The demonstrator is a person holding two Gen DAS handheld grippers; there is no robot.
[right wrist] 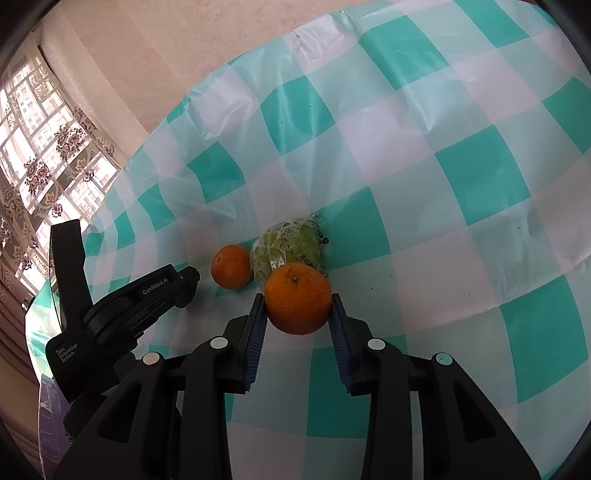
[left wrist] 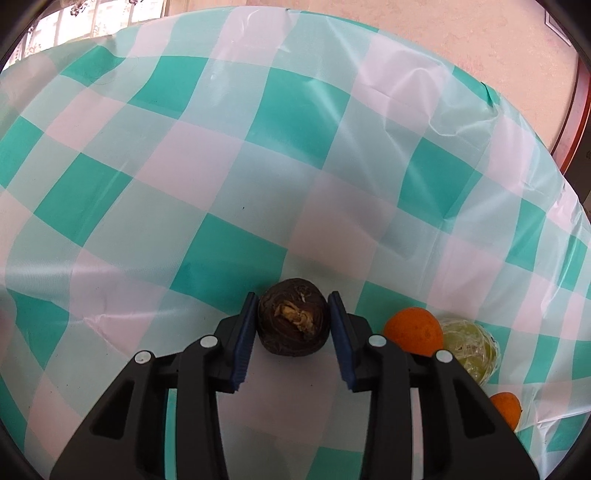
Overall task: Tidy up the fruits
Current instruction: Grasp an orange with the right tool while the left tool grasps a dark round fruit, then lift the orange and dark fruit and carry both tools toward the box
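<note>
In the left wrist view, a dark brown round fruit (left wrist: 293,323) with a pale torn patch sits between the blue pads of my left gripper (left wrist: 293,299), which is shut on it just above the checked tablecloth (left wrist: 280,110). To its right lie an orange (left wrist: 413,330), a green fruit in clear wrap (left wrist: 469,349) and another orange (left wrist: 508,408), partly hidden by my finger. In the right wrist view, my right gripper (right wrist: 298,306) is shut on a large orange (right wrist: 298,299). Behind it lie the wrapped green fruit (right wrist: 288,243) and a smaller orange (right wrist: 231,266). The left gripper (right wrist: 186,284) shows at the left.
The teal-and-white tablecloth (right wrist: 461,166) covers the round table, and its far edge (left wrist: 369,29) drops to a pinkish floor (right wrist: 184,37). A window with a flowered curtain (right wrist: 44,158) is beyond the table's left side.
</note>
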